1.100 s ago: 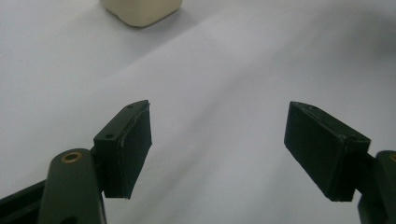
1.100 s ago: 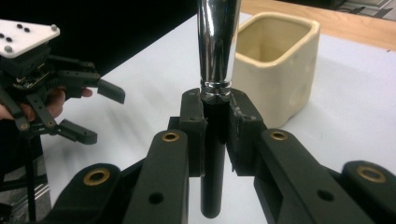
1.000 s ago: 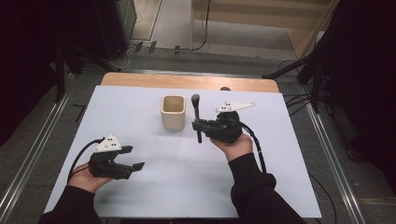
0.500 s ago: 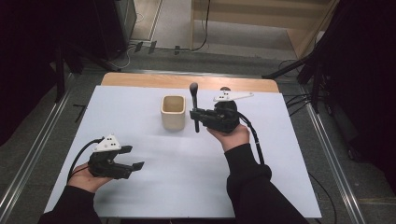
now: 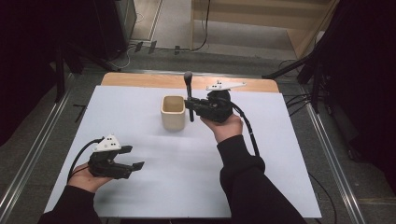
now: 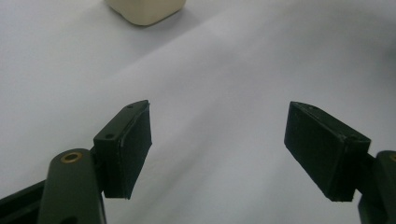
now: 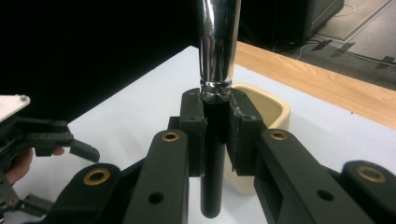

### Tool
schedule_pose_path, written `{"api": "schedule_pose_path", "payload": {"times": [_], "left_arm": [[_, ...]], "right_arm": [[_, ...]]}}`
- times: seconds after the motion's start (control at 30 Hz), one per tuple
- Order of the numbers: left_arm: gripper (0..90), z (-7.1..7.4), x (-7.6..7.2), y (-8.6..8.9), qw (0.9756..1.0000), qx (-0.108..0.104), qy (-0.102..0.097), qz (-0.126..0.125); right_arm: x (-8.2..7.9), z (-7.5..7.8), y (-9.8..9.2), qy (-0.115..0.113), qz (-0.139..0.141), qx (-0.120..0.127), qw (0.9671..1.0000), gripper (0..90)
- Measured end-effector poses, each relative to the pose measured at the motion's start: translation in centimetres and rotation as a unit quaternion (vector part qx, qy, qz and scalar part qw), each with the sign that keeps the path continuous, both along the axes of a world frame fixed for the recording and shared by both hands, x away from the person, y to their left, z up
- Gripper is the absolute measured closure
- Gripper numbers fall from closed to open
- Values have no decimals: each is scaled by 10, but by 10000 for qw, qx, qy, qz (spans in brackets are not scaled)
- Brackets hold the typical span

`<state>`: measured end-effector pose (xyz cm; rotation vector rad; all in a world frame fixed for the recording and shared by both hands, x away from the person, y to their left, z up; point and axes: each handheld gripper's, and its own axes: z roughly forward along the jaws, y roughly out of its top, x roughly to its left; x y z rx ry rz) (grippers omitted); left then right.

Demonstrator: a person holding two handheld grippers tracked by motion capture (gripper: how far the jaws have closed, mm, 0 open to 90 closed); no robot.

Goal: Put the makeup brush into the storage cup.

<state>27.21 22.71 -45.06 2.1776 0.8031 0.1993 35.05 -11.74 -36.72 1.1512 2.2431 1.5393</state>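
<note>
A utensil [image 5: 188,87] with a black handle and a chrome shaft [image 7: 217,46] stands upright in my right gripper [image 5: 191,107], which is shut on the handle just below the chrome collar. It hangs close to the right side of a cream square cup [image 5: 173,112], above the white table sheet. In the right gripper view my right gripper [image 7: 215,128] clamps the handle from both sides, with the cup [image 7: 273,112] just behind it. My left gripper [image 5: 132,157] rests low at the near left, open with nothing between its pads [image 6: 128,147]. The cup's base [image 6: 145,10] shows far ahead of it.
The white sheet [image 5: 187,158] covers most of the table, leaving a wooden strip [image 5: 140,80] bare along the far edge. Metal rails [image 5: 32,154] run along the floor on both sides. Cables [image 5: 299,100] lie off the far right corner.
My right hand has carried the utensil up and toward the far side of the table, closer to the cup's right side. The left gripper and the cup have stayed where they were.
</note>
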Motion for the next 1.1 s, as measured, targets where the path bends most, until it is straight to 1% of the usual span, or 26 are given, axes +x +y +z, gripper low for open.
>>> {"api": "schedule_pose_path", "payload": {"times": [0.1, 0.17, 0.3, 0.4, 0.53, 0.63, 0.7, 0.77, 0.87, 0.93, 1.1], "left_arm": [[236, 0, 0, -1, 10000, -5, -12, -1], [236, 0, 0, -1, 10000, -4, -11, -8], [236, 0, 0, -1, 10000, -6, -11, -21], [236, 0, -1, -1, 10000, -14, -10, -23], [236, 0, 0, 0, 10000, -7, -5, -19], [236, 0, 0, 0, 10000, -5, -3, -26], [236, 0, 0, 0, 10000, -3, 0, -21], [236, 0, 0, 0, 10000, -6, 7, -24], [236, 0, 0, 0, 10000, -13, 10, -35], [237, 0, 0, 0, 10000, -17, 8, -31], [237, 0, 0, 1, 10000, -22, 9, -34]], "right_arm": [[5, 0, 3, -61, -41, -8, 10000, 790], [7, 0, 5, -16, -87, 1, 10000, 790], [14, 2, 7, -58, -198, 98, 9997, 790], [19, 4, 9, -107, -238, 82, 9996, 790], [25, 5, 17, -171, -296, -81, 9994, 790], [27, 5, 21, -214, -337, -81, 9992, 790], [30, 3, 25, -223, -381, -128, 9989, 790], [32, 2, 26, -247, -391, -88, 9989, 790], [36, 0, 30, -246, -452, -137, 9986, 790], [38, -1, 31, -215, -486, -84, 9986, 790], [43, -4, 37, -313, -580, -12, 9978, 790]]}}
